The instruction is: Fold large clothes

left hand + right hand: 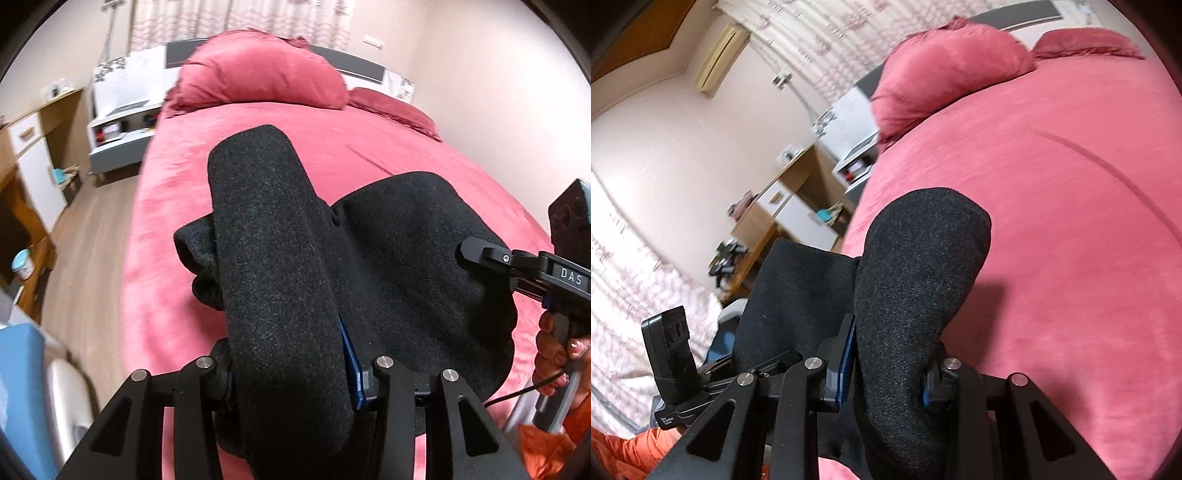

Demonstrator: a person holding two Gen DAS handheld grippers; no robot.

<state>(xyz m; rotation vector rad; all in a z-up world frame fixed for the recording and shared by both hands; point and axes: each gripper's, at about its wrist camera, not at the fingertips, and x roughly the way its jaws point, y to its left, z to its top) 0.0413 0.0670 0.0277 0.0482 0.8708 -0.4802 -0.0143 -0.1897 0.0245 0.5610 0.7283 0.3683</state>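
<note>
Black garment (pixel 406 266) hangs over the pink bed (pixel 177 206). In the left wrist view its thick fold runs lengthwise away from the left tool (pixel 291 373), which is closed on it. The right tool (pixel 476 254) reads "DAS".

In the right wrist view the right tool (pixel 886 369) clamps a fold pointing toward the pillows (pixel 942 74).

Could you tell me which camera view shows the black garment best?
The left wrist view: the black garment spreads over the pink bed, a fold bulging through the left gripper. The right wrist view shows only folds clamped in the right gripper.
</note>
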